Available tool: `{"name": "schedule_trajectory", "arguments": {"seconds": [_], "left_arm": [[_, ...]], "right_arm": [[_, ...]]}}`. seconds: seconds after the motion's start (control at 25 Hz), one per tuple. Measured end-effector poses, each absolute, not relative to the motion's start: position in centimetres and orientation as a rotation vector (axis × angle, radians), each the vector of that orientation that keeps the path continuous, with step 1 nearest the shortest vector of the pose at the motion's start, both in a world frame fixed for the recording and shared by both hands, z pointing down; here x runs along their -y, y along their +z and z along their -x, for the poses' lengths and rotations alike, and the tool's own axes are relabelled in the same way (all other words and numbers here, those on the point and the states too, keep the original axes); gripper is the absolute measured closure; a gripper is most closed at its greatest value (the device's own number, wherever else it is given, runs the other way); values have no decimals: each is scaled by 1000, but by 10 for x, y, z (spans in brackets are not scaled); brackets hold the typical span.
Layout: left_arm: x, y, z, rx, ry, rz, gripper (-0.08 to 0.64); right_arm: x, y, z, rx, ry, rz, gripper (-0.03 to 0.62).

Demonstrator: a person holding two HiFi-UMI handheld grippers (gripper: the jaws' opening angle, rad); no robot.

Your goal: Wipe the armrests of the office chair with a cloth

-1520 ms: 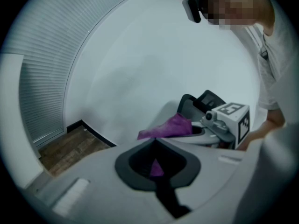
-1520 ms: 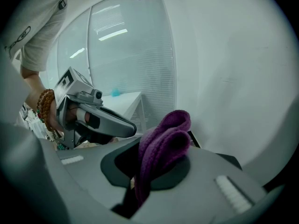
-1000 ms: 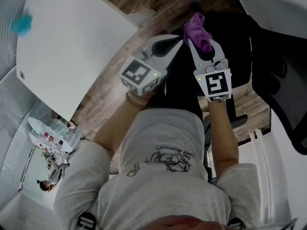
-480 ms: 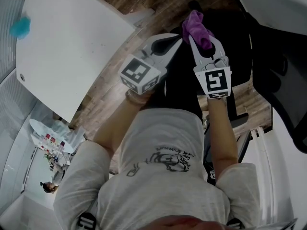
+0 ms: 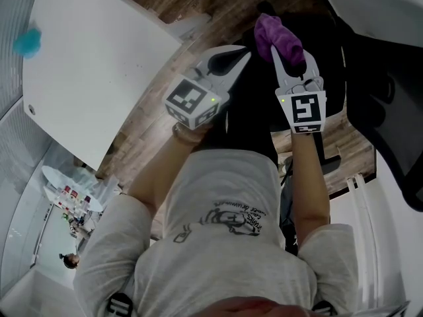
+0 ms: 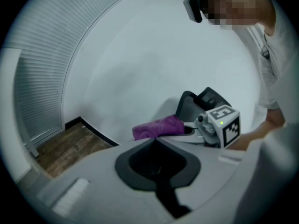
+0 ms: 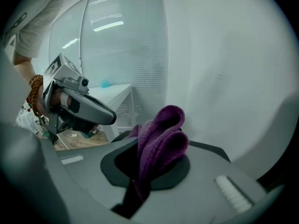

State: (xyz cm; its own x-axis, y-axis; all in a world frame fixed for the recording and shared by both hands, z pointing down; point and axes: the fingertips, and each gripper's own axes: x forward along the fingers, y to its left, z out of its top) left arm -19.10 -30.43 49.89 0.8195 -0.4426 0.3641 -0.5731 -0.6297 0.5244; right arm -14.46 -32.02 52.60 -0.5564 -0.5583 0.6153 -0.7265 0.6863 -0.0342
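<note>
A purple cloth (image 5: 279,35) is bunched between the jaws of my right gripper (image 5: 288,53), which is shut on it. In the right gripper view the cloth (image 7: 161,138) folds upward out of the jaws. Both grippers hang over the black office chair (image 5: 254,121), whose dark parts merge, so I cannot pick out an armrest. My left gripper (image 5: 243,55) is just left of the cloth, shut with nothing in it. From the left gripper view the cloth (image 6: 158,127) and the right gripper (image 6: 192,130) sit close ahead.
A white table (image 5: 92,65) fills the left, with a small blue thing (image 5: 28,38) near its far side. Wood floor (image 5: 158,121) shows between table and chair. The chair's black backrest (image 5: 386,104) stands at the right, with a white surface (image 5: 377,5) beyond it.
My right gripper and the purple cloth have shifted a little to the right. The left gripper has barely moved.
</note>
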Motion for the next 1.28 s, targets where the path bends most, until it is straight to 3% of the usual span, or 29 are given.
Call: {"name": "schedule_trajectory", "arguments": {"seconds": [1.28], "left_arm": [[324,499,160,724,280,-2356,560]], "right_arm": [[378,534,8,2123,339,-1218,565]]}}
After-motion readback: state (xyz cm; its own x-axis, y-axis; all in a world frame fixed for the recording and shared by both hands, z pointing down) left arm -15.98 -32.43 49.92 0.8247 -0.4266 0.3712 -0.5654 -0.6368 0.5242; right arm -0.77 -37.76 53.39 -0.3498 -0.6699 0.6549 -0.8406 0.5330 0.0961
